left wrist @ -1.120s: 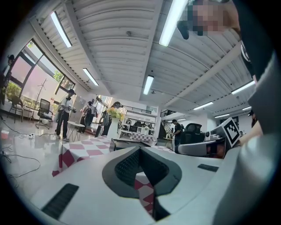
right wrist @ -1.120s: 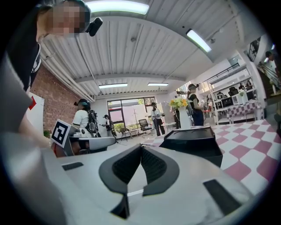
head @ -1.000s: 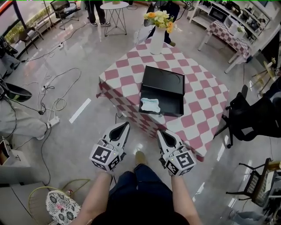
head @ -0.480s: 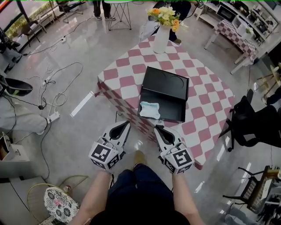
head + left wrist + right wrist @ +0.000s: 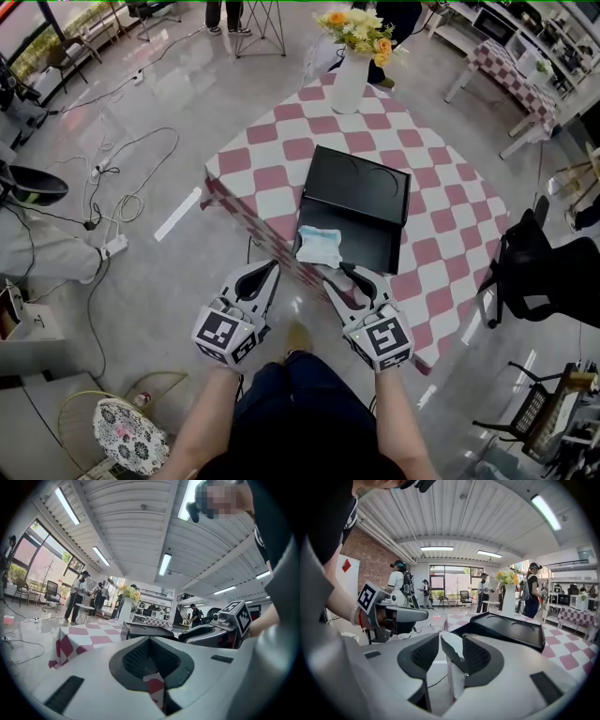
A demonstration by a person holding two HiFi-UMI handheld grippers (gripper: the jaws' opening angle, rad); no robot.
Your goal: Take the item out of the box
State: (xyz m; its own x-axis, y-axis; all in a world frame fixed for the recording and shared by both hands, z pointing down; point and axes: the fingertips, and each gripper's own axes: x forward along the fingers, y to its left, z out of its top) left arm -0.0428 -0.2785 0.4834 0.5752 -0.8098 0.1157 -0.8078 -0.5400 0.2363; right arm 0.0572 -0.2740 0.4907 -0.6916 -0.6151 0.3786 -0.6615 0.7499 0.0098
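On the checkered table, the open black box held the pale item at its near-left corner. Right gripper jaws were opening, empty, beside the box; left gripper jaws were together.

Checkered table carries an open black box and flower vase

No legible text or signs.

The box is black, the item pale blue-white, the tablecloth pink-and-white checked, the vase white, its flowers yellow-orange.
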